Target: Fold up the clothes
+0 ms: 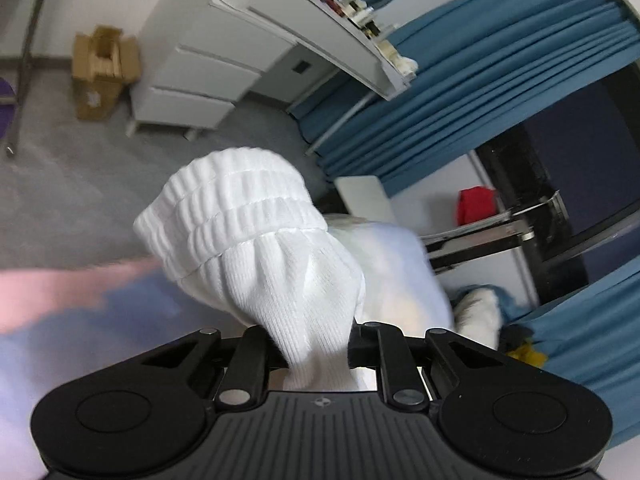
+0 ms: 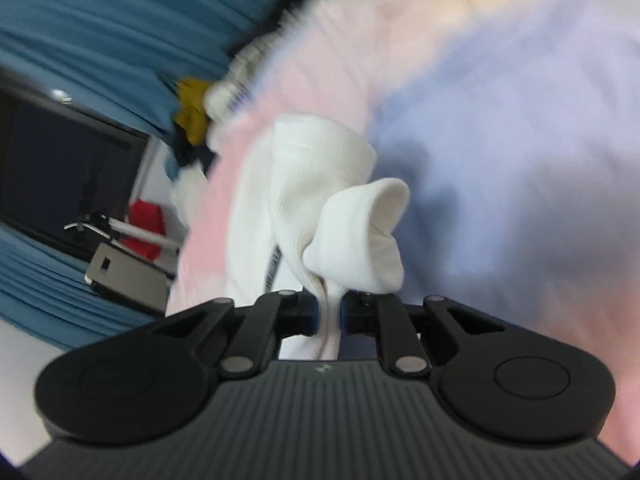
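Each claw, left (image 1: pixel 318 344) and right (image 2: pixel 329 314), was clenched on a white sock (image 1: pixel 256 240) (blurred pastel sheet (image 2: pixel 500 120) beneath). Doing it well likely meant lowering both ends evenly.

White sock (image 1: pixel 256 240) ribbed knit cloth; gripper (image 1: pixel 318 344) matt black plastic.

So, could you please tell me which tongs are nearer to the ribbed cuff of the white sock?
Left. The left tongs pinch the white sock just below its ribbed cuff; the right tongs grip another white fabric end.
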`<state>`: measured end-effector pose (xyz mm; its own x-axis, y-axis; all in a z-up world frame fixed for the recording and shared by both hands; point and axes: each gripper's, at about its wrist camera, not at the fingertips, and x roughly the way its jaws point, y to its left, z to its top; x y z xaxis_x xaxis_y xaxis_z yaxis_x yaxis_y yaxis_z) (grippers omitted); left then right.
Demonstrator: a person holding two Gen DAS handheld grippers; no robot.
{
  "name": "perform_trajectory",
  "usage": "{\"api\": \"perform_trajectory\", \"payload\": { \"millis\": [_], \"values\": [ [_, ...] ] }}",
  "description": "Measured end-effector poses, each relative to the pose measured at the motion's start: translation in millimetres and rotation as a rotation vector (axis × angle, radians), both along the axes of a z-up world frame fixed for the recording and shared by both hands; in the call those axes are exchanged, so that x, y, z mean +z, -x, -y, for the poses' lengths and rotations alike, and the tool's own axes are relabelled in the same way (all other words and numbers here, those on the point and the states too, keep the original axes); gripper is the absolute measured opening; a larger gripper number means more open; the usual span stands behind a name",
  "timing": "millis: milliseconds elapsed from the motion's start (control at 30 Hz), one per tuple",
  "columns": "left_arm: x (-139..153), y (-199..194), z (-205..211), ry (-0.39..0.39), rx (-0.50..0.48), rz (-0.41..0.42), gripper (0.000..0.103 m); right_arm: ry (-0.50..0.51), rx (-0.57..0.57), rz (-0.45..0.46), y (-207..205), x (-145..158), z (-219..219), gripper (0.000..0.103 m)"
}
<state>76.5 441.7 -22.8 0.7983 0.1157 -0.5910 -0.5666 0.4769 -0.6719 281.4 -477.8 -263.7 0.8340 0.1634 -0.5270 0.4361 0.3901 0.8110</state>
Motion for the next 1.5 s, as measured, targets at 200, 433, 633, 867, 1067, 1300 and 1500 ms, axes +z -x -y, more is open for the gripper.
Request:
{"api": "perform_trajectory", "payload": {
  "millis": [200, 433, 633, 867, 1067, 1300, 1500],
  "values": [
    [-46.4, 37.0, -4.5, -0.044, -0.094, -0.011, 0.024, -0.062, 0.049, -0.052, 25.7, -16.5, 4.1, 0.023],
    [-29.9, 93.4, 34.4, -0.202, -0.103, 0.003, 0.054, -0.186, -0.077, -0.004, 63.9, -12.2, 13.0, 0.034],
    [16.1, 113.3, 74.7, -0.328, -0.158, 0.036, 0.060, -0.324, -0.343, 0.019, 109.1, -15.6, 16.0, 0.033],
    [51.5, 80.0, 156.2, -0.456, -0.299, 0.079, 0.065, -0.494, -0.327, -0.010, 99.3, -47.5, 13.0, 0.033],
    [18.4, 29.2, 238.4, -0.420, -0.469, 0.077, 0.065, -0.569, -0.330, 0.080, 86.4, -50.9, 10.1, 0.033],
    [-34.5, -4.9, 296.7, -0.442, -0.640, 0.035, 0.065, -0.520, -0.350, 0.094, 88.1, -36.9, 1.2, 0.033],
    [-58.0, -6.7, 302.3, -0.421, -0.665, -0.025, 0.065, -0.518, -0.322, 0.062, 85.8, -34.7, -10.6, 0.033]
  ]
}}
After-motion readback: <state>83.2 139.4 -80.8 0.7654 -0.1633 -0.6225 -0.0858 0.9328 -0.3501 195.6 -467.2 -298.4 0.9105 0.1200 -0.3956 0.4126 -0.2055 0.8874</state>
